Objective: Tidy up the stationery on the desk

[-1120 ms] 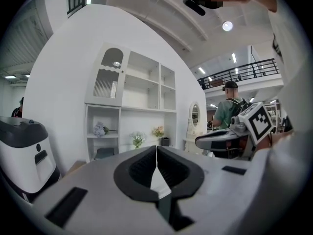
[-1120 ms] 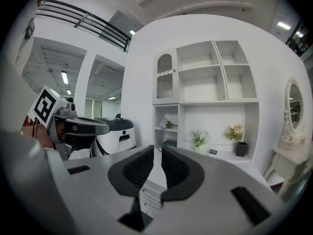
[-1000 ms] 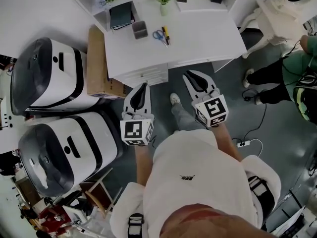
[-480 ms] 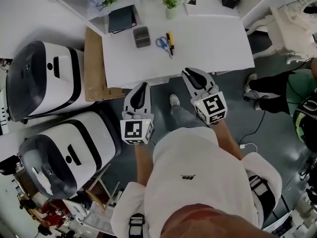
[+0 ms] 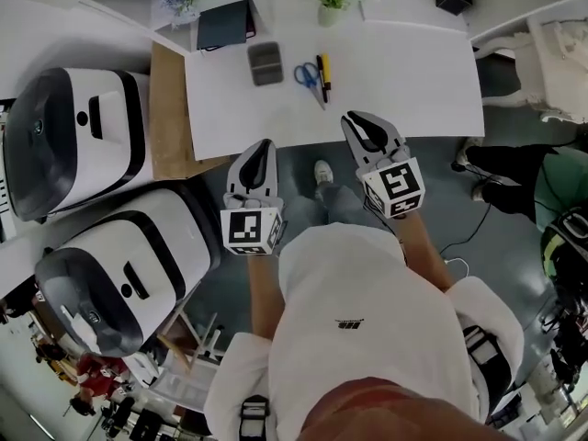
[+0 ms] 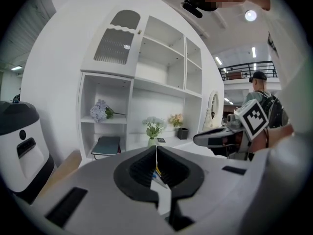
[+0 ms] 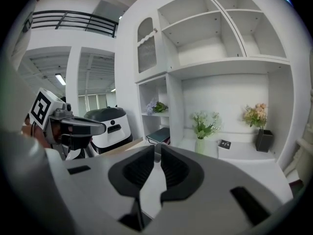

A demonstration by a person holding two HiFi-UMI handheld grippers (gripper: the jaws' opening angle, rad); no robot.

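Left gripper [image 5: 260, 154] and right gripper [image 5: 366, 134]: jaws together, empty, held short of the table [image 5: 404, 81], presumably on approach. Scissors [image 5: 306, 74] and apparently pens [image 5: 322, 66] lie untouched, upper centre.

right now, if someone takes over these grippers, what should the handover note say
Left gripper: shut, empty, held just short of the desk.
Right gripper: shut, empty, at the desk's front edge.
On the desk: blue scissors with pens right beside them, grey container a little to their left.
Done: nothing picked up yet.
Left: probably scissors and pens into the container.
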